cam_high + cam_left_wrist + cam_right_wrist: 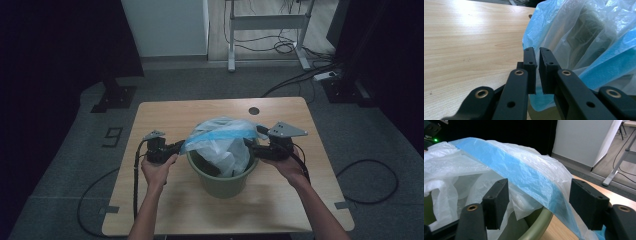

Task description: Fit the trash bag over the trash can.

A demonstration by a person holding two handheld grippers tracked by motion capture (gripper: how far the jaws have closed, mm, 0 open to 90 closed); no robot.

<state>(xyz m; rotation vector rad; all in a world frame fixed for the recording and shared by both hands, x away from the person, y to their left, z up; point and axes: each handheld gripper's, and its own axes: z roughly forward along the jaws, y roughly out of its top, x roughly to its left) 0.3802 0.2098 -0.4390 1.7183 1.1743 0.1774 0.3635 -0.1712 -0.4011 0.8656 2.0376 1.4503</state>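
We've got the bin bag [222,140] sitting in the green bucket [222,182] mid-table. Our left gripper [536,53] pinches its blue edge tight; our right gripper [540,202] gapes wide around the far edge, not pressing.

Your left hand-held gripper [176,148] is black, with a small grey three-cornered plate on top and a black cable trailing from its rear. Your right hand-held gripper [252,144] is black too, with a larger grey three-cornered plate marked by small dark holes, and its own black cable. Seen close, each gripper has flat black arms with brass-coloured rivets and plain round holes, ending in blocky matt black pads [496,202] set with small recessed screws. Your forearms are bare, with no sleeves.
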